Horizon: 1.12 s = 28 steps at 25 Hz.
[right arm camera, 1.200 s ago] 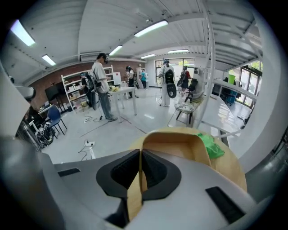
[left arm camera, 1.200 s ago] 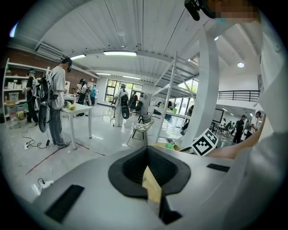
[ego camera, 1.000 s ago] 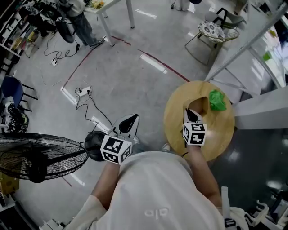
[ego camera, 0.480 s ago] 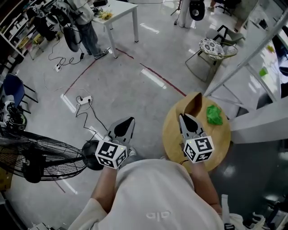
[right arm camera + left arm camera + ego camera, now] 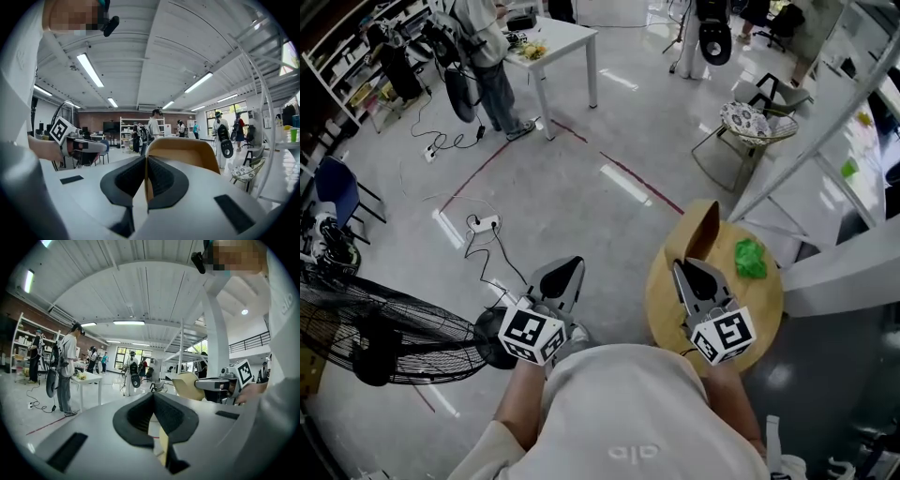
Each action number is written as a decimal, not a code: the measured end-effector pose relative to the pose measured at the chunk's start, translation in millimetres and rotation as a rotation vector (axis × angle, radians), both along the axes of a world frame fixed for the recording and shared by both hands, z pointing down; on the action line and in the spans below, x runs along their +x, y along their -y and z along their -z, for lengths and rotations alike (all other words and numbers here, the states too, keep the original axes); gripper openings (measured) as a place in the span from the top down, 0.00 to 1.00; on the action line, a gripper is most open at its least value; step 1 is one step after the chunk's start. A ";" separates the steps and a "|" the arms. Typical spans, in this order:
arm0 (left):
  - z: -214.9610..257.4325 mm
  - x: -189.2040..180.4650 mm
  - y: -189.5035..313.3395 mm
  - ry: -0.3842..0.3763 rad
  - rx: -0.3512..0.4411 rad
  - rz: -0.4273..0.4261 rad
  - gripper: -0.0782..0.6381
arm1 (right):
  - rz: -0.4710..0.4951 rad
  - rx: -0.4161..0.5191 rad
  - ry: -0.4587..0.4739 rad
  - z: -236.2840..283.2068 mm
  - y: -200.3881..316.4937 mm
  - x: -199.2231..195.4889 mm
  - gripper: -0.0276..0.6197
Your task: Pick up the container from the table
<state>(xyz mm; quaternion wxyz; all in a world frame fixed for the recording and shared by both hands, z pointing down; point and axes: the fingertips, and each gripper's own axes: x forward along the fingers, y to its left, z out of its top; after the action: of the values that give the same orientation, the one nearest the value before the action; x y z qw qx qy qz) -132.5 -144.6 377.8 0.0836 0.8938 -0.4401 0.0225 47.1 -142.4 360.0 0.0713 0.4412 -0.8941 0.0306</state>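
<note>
Head view: left of the round wooden counter [image 5: 759, 302], the left gripper [image 5: 566, 272] hangs over the floor, its fingers shut on nothing. Above the counter, the right gripper [image 5: 690, 269] has its fingers pinched on one wall of the tan container [image 5: 705, 231]. A crumpled green thing [image 5: 750, 259] lies on the counter just beside it. Beyond the counter stands a wire chair [image 5: 756, 124]. A second ago the container sat low on the counter; now it is raised clear.

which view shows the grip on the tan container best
The right gripper view: the tan container fills the middle, its wall pinched between the right gripper's pads. The head view shows it small, over the round table; the left gripper view shows it small, side-on.
</note>
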 end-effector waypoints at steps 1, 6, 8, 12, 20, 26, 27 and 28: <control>1.5 -2.3 -1.0 -0.002 0.008 -0.001 0.87 | 0.012 0.011 0.001 1.4 -2.1 -3.6 0.90; 6.8 -12.2 -2.6 -0.008 0.032 0.003 0.87 | 0.061 0.052 0.004 4.8 -8.0 -16.8 0.90; 10.0 -13.9 -2.9 -0.009 0.037 0.004 0.87 | 0.077 0.065 0.006 6.4 -9.5 -19.6 0.90; 16.6 -13.5 -2.5 -0.009 0.040 0.003 0.87 | 0.096 0.068 0.010 8.3 -10.4 -22.4 0.90; 11.1 -13.0 -7.3 -0.003 0.044 -0.015 0.87 | 0.110 0.074 0.021 -4.4 -16.6 -27.1 0.90; 12.7 -8.5 -5.5 -0.004 0.040 -0.032 0.87 | 0.105 0.068 0.028 -6.0 -16.3 -25.2 0.90; 12.6 -7.2 -5.1 -0.005 0.038 -0.035 0.87 | 0.103 0.066 0.028 -6.2 -16.2 -24.3 0.90; 12.1 -6.4 -5.2 -0.005 0.036 -0.038 0.87 | 0.099 0.064 0.029 -6.7 -16.7 -23.7 0.90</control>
<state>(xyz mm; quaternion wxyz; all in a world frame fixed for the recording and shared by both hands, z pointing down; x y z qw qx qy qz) -138.9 -139.4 365.7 0.0680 0.9035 -0.4230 0.0141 23.4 -125.7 366.7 0.0457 0.3980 -0.9162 0.0048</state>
